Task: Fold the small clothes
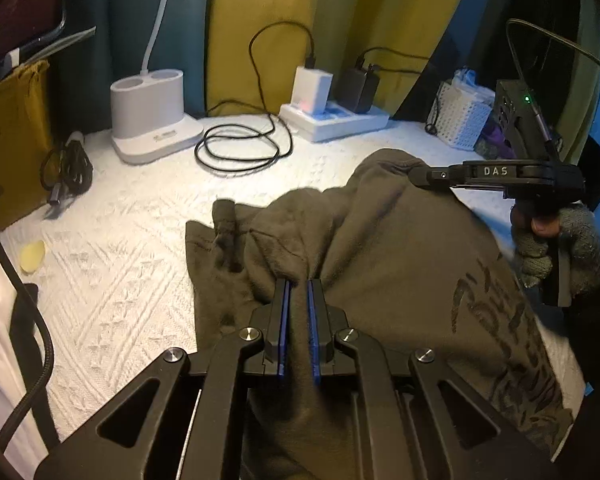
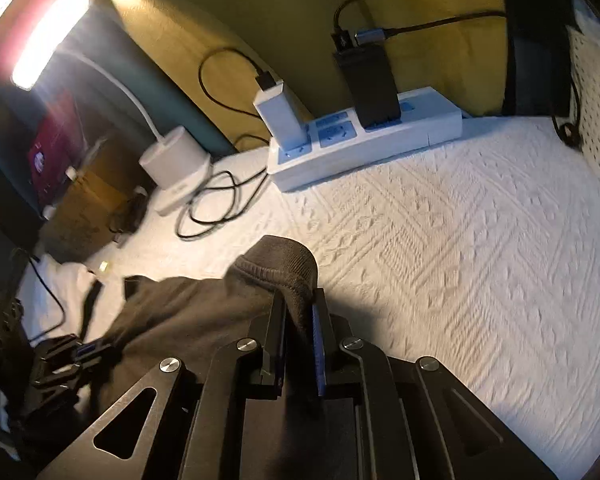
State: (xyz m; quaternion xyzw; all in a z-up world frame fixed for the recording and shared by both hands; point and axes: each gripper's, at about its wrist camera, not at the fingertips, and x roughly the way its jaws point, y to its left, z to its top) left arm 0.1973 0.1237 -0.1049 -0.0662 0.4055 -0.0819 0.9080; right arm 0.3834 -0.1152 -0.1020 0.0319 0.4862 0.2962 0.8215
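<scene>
Garment (image 1: pixel 400 248) betw both grippers' (image 1: pixel 299 284) (image 2: pixel 300 296) jaws.

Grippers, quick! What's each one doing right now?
Left gripper: closed, pinching the olive garment.
Right gripper: closed on the garment's ribbed cuff.

A fold of olive garment (image 1: pixel 380 240) is pinched between the closed jaws of the left gripper (image 1: pixel 298 285).

The cloth is bunched up ahead of the jaws and spread to their right, where dark lettering is printed on it. Further right and above, the right gripper (image 1: pixel 414 173) is seen side-on with its tip at the garment's raised edge; whether cloth is clamped there cannot be told from this angle. It is held by a gloved hand (image 1: pixel 556 240). Ahead of the jaws, on the white textured cover (image 1: pixel 120 280), a coiled black cable (image 1: pixel 240 148), a white lamp base (image 1: pixel 152 116) and a power strip (image 1: pixel 332 118) are set.
</scene>
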